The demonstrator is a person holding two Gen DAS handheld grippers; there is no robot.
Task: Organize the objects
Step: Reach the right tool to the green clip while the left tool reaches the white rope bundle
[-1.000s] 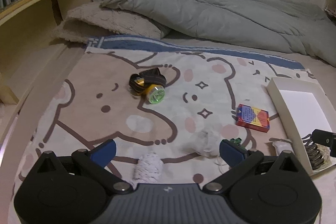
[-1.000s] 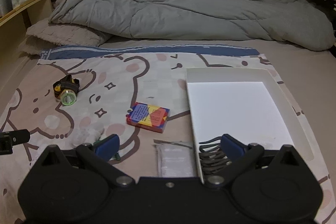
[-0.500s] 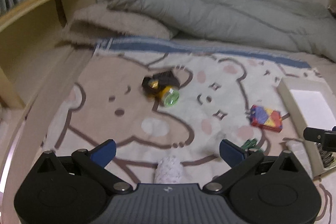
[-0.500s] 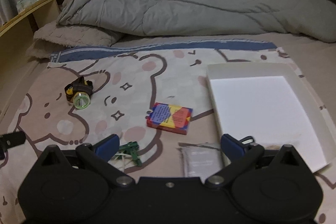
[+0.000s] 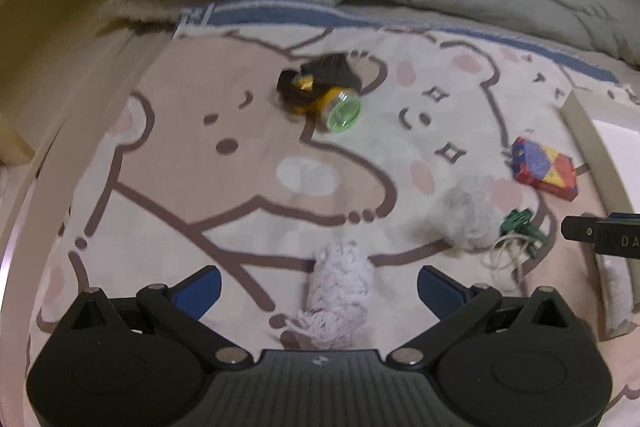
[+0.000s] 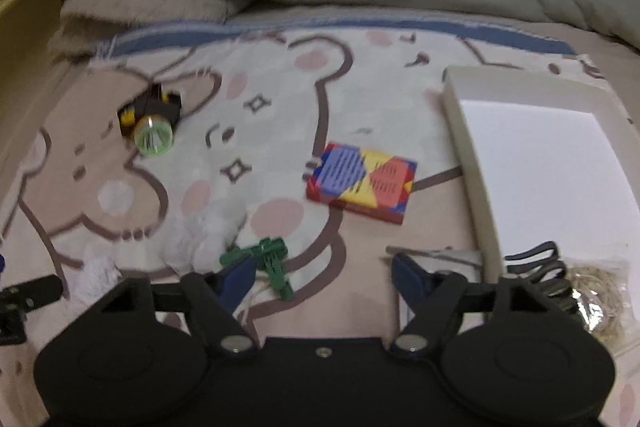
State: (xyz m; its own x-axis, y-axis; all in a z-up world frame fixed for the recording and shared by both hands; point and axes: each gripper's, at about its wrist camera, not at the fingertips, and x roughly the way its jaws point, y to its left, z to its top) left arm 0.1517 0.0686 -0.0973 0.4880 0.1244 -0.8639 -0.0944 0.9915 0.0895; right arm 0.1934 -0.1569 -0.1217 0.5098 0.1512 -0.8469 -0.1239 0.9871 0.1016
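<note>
While closing (nothing gripped), right gripper (image 6: 322, 277) nears green clip (image 6: 268, 259).

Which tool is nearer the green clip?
Right. The right tool is closing, empty, with one fingertip beside the green clip. The left tool is open, straddling the white rolled cloth, with the clip off to its right.

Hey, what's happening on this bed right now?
A person is tidying small items off a bear-print blanket into a white tray. The left gripper is open around a white knitted roll. The right gripper is closing with nothing between its jaws, beside a green clip. A headlamp and a colourful box lie loose; black bands sit in the tray.
</note>
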